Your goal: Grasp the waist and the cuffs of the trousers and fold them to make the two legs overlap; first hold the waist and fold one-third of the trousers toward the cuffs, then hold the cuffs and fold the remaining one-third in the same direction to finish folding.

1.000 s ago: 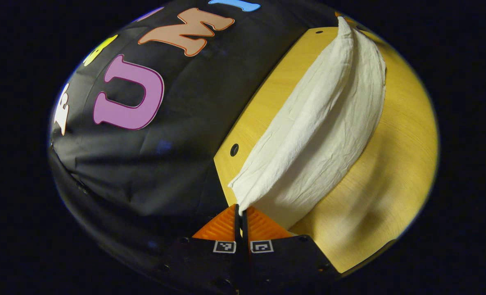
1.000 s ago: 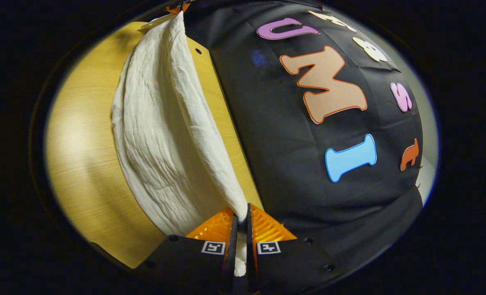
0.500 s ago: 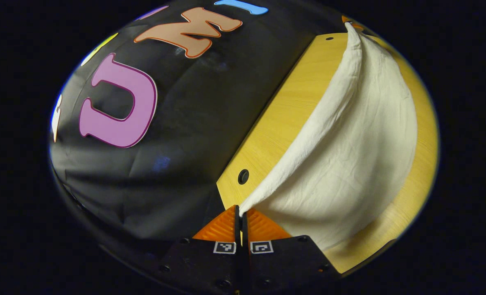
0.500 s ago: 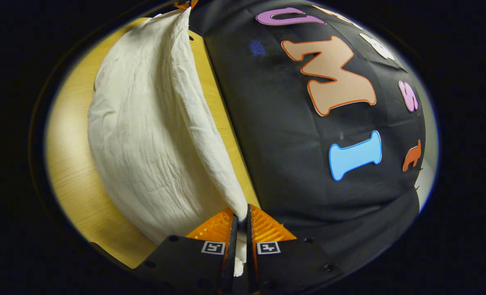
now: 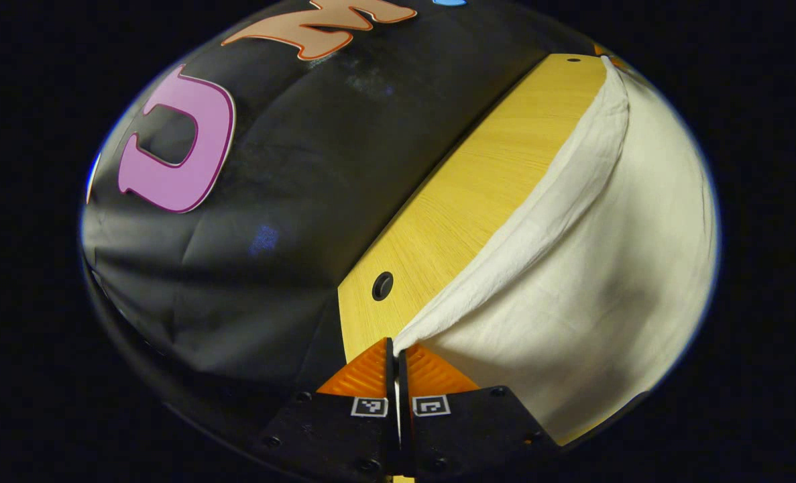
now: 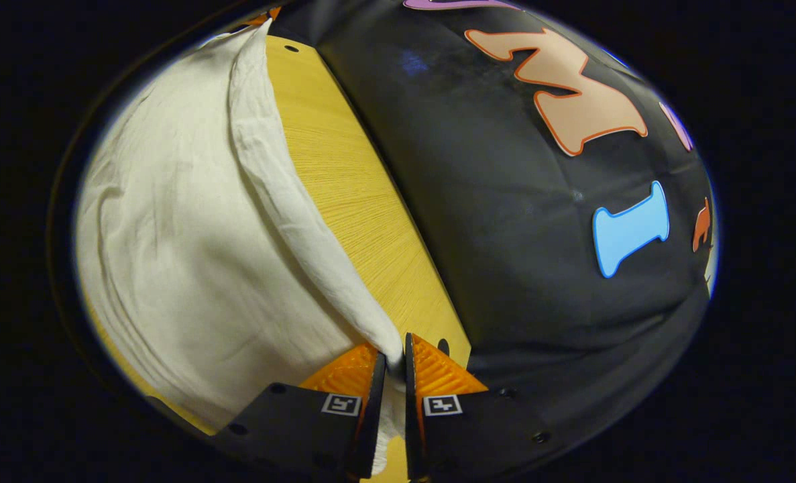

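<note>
- Left gripper [image 5: 395, 349]: fingers pressed together w/ only a thin slit between, pinching a corner of the trousers [image 5: 592, 268]; cloth edge runs out from the tips.
- Right gripper [image 6: 395, 354]: fingers nearly closed on another corner of the trousers [image 6: 190, 248]; a bunched strip of cloth sits between the ribbed pads and hangs out below them.
- Trousers: off-white, thin woven fabric, crinkled w/ fine creases. Held edge is lifted and rolled into a soft, thick ridge stretched between the two grippers; the rest spreads as a broad sheet over the bench, sagging in a curve.
- Bench [image 5: 478, 194]: light yellow wood-grain top, smooth, straight back edge meeting the booth wall. A bare strip of bench lies between that back edge and the lifted cloth ridge.
- Small round dark hole [image 5: 382, 286] in the bench top near its back edge, just beside the left gripper's tips; a similar hole [image 6: 291, 48] farther along the back edge in the right gripper view.
- Booth wall [image 6: 505, 201]: black cloth, loose folds and wrinkles.
</note>
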`<state>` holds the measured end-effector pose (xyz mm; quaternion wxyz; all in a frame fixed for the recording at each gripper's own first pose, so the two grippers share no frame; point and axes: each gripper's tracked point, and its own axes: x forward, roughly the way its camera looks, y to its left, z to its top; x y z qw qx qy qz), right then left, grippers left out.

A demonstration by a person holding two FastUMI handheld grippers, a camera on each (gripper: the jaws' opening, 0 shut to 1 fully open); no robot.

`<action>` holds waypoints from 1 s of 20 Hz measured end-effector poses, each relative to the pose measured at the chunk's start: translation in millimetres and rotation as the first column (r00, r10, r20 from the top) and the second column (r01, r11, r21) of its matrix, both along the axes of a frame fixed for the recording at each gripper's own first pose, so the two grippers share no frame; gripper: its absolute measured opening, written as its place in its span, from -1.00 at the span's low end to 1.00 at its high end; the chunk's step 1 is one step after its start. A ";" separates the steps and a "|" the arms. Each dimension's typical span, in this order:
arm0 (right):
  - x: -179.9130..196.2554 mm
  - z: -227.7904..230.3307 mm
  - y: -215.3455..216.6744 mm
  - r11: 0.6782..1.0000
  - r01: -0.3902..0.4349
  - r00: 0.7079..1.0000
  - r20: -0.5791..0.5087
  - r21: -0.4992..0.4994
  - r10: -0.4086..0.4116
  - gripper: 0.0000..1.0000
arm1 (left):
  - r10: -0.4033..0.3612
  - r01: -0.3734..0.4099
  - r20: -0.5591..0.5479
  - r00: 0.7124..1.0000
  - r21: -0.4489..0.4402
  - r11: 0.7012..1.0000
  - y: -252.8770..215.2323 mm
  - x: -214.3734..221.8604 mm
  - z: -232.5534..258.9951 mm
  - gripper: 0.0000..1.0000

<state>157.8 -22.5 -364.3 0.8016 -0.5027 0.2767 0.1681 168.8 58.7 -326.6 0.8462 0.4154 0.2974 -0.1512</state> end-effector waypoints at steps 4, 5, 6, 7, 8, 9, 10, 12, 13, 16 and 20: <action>4.6 1.7 5.6 0.992 0.095 0.995 0.000 0.084 -0.095 0.52 | 0.039 -0.038 0.000 0.999 -0.093 0.995 -11.6 -5.7 -4.2 -0.93; 4.8 3.8 4.3 0.987 0.110 0.994 0.011 0.121 -0.112 0.99 | 0.046 -0.045 -0.002 0.999 -0.135 0.990 -16.2 -9.7 1.0 -0.30; 1.3 13.6 6.3 0.977 0.137 0.990 0.021 0.161 -0.142 1.00 | 0.057 -0.053 0.018 0.998 -0.176 0.983 -23.1 -13.5 10.8 0.34; -0.8 20.9 6.1 0.967 0.161 0.985 0.025 0.197 -0.169 0.96 | 0.074 -0.063 0.047 0.996 -0.201 0.978 -23.6 -12.2 18.5 0.97; -3.8 29.6 4.0 0.954 0.189 0.979 0.032 0.234 -0.202 0.96 | 0.090 -0.072 0.069 0.994 -0.227 0.971 -25.5 -16.4 32.0 0.94; -7.4 37.9 0.9 0.936 0.220 0.971 0.033 0.275 -0.238 0.96 | 0.107 -0.081 0.090 0.990 -0.253 0.964 -28.8 -19.1 42.8 1.00; -11.8 43.9 -2.8 0.913 0.255 0.960 0.026 0.319 -0.277 0.96 | 0.127 -0.093 0.107 0.986 -0.282 0.955 -30.0 -23.3 54.3 0.91; -20.9 55.7 -13.3 0.855 0.324 0.934 0.004 0.404 -0.356 0.96 | 0.162 -0.110 0.125 0.979 -0.350 0.930 -38.4 -35.8 72.8 0.90; -25.2 60.4 -20.1 0.818 0.363 0.917 -0.017 0.446 -0.398 0.96 | 0.176 -0.112 0.131 0.976 -0.390 0.914 -44.7 -41.1 81.3 0.91; -41.4 68.8 -48.2 0.692 0.479 0.852 -0.097 0.539 -0.515 0.96 | 0.198 -0.111 0.135 0.971 -0.479 0.871 -61.9 -56.9 101.1 0.91; -60.0 60.7 -83.3 0.567 0.589 0.766 -0.177 0.576 -0.618 1.00 | 0.217 -0.106 0.141 0.966 -0.551 0.828 -78.1 -73.7 122.8 0.90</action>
